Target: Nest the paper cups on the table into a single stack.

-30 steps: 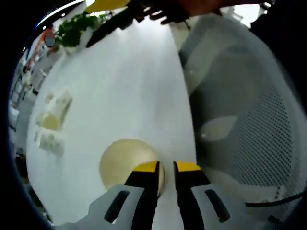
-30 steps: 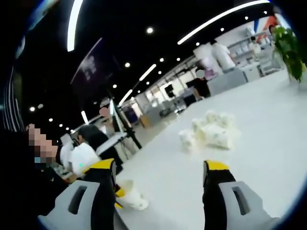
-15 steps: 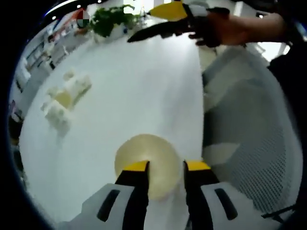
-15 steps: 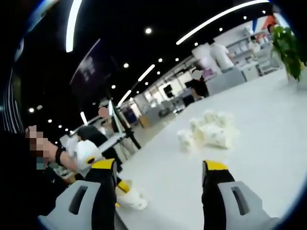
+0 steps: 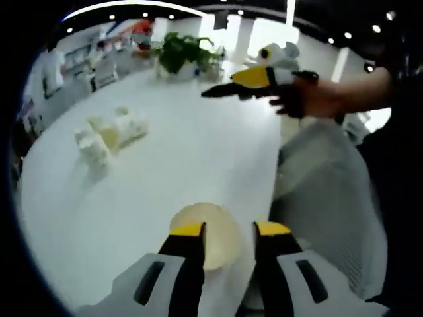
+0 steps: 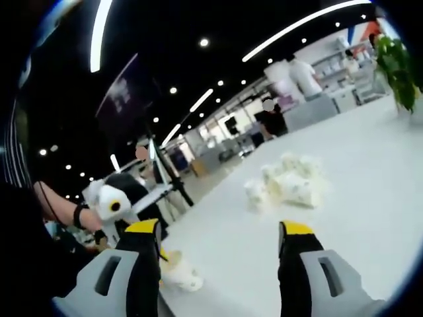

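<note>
A cream paper cup point(image 5: 215, 234) lies on the white table point(image 5: 198, 152), its round end facing the left gripper point(image 5: 230, 230). The jaws stand a little apart, the left one overlapping the cup and the cup's right edge in the gap between them. In the right gripper view the same cup point(image 6: 180, 276) lies at the left gripper's point(image 6: 162, 256) yellow tips. A pile of several paper cups point(image 5: 109, 135) point(image 6: 287, 181) sits farther along the table. My right gripper point(image 6: 219, 231) hangs open with nothing in it; from the left it shows as the right gripper point(image 5: 215, 91), held in a gloved hand point(image 5: 304, 98) above the table.
A potted plant point(image 5: 182, 53) point(image 6: 396, 59) stands at the table's far end. A grey mesh chair point(image 5: 324, 198) is close against the table's right edge. People point(image 6: 271, 119) stand at desks in the background.
The left jaws have widened since a second ago, and the cup's edge now sits in the gap. The left view has tilted up. The left hand and gripper rose in the right view.
</note>
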The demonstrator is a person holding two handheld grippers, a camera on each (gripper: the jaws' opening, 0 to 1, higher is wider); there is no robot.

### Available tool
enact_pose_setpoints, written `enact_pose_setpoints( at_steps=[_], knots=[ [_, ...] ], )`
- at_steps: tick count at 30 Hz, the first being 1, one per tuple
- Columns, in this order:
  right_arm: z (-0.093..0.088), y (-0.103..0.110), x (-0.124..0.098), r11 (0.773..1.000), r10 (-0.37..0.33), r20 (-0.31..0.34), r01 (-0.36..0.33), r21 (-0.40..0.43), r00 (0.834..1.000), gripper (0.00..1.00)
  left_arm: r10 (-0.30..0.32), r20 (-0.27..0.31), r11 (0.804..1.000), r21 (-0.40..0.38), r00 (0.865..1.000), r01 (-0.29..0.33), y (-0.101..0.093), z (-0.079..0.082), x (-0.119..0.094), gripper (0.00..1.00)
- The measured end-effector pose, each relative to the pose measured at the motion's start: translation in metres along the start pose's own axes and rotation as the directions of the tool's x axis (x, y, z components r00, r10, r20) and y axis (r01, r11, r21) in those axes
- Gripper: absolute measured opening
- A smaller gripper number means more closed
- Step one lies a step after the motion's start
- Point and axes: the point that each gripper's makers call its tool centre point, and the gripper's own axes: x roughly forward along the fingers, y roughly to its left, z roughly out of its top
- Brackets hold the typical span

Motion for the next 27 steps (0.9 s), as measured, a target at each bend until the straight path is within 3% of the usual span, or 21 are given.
enact_pose_setpoints(
  at_steps=[5,12,23,27],
  knots=[
    [-0.001,0.001,0.002,1.000,0.002,-0.006,-0.002,0.004,1.000,0.70,0.030,0.118,0.997,-0.069,0.993,-0.022,0.007,0.021,-0.010,0.28],
    [-0.001,0.002,0.004,1.000,0.005,-0.008,-0.005,0.007,1.000,0.70,0.061,0.161,0.996,-0.069,0.985,-0.051,0.016,0.030,-0.016,0.32],
    [-0.004,0.001,0.003,1.000,0.003,-0.018,-0.003,0.012,1.000,0.70,0.092,0.242,0.993,-0.096,0.966,-0.070,0.022,0.043,-0.019,0.51],
    [-0.004,0.000,0.003,1.000,0.002,-0.024,-0.002,0.009,1.000,0.70,0.109,0.265,0.992,-0.093,0.958,-0.088,0.025,0.046,-0.024,0.54]
  ],
)
